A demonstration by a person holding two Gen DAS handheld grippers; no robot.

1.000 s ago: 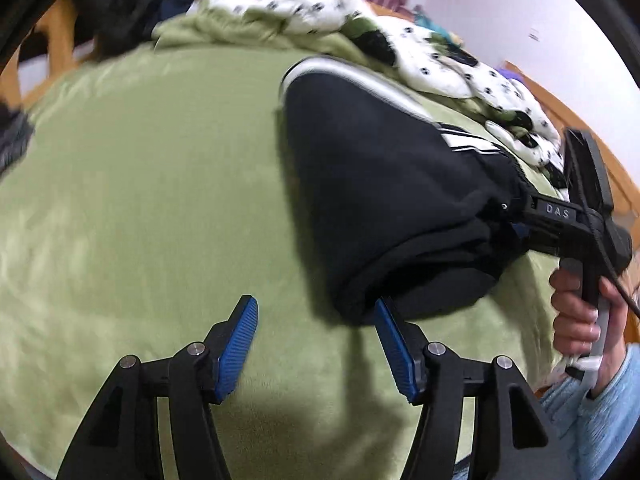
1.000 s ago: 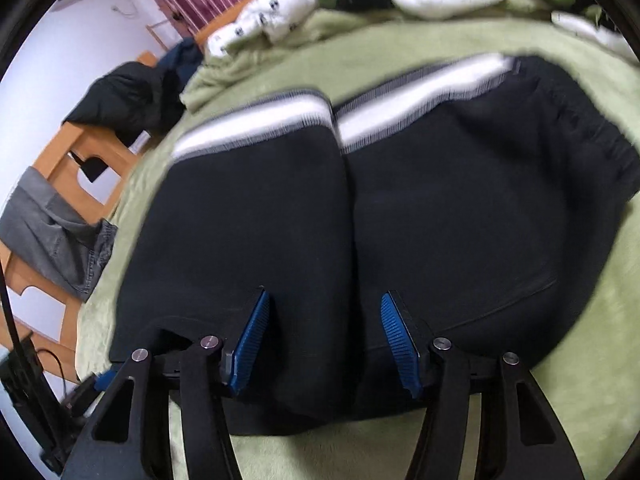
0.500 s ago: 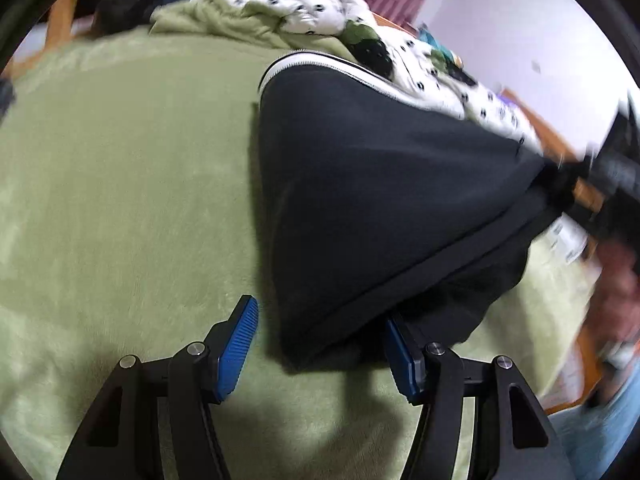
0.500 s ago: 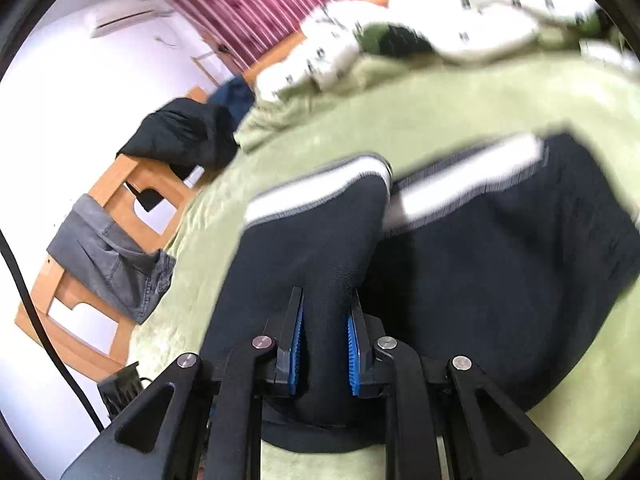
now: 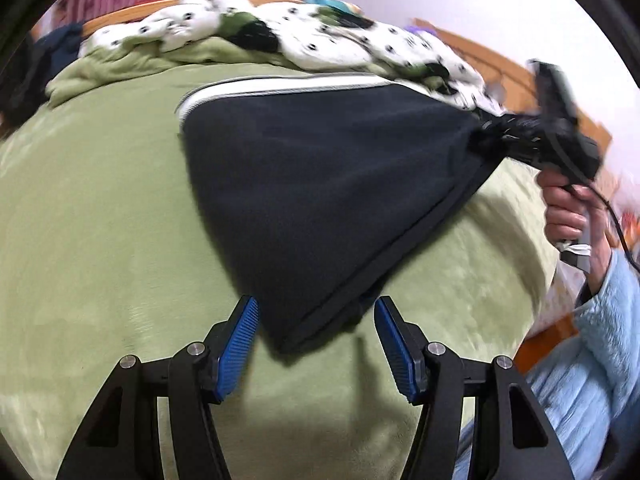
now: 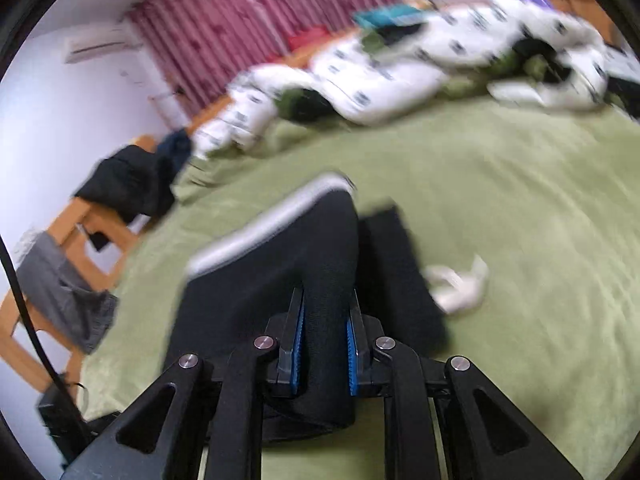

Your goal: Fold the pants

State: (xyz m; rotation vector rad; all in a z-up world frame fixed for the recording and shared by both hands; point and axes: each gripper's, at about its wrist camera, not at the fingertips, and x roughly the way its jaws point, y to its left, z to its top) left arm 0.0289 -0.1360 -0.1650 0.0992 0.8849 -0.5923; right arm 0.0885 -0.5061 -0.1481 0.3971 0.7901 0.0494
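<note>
Softly napped and matte, the black pants [image 5: 320, 200] hang in a stretched triangular sheet over the green fleece blanket [image 5: 100, 240] that covers the bed. A pale grey-white band runs along their far edge, and a thin seam line follows the near right edge. In the left wrist view, the cloth's far right corner is bunched into the right gripper [image 5: 486, 142], whose blue ribbed pads are closed tightly on a thick fold; that same pinch shows close up in the right wrist view [image 6: 324, 344], with the fabric [image 6: 280, 280] trailing down to the blanket. The left gripper [image 5: 316, 344] stands wide open, with nothing between its pads; the lowest point of the pants dips just beyond the gap, touching neither pad as far as can be seen. A crumpled white quilt with black spots [image 5: 320, 36] lies heaped along the far side. A small white rumpled scrap [image 6: 460, 284] rests on the blanket right of the pants.
</note>
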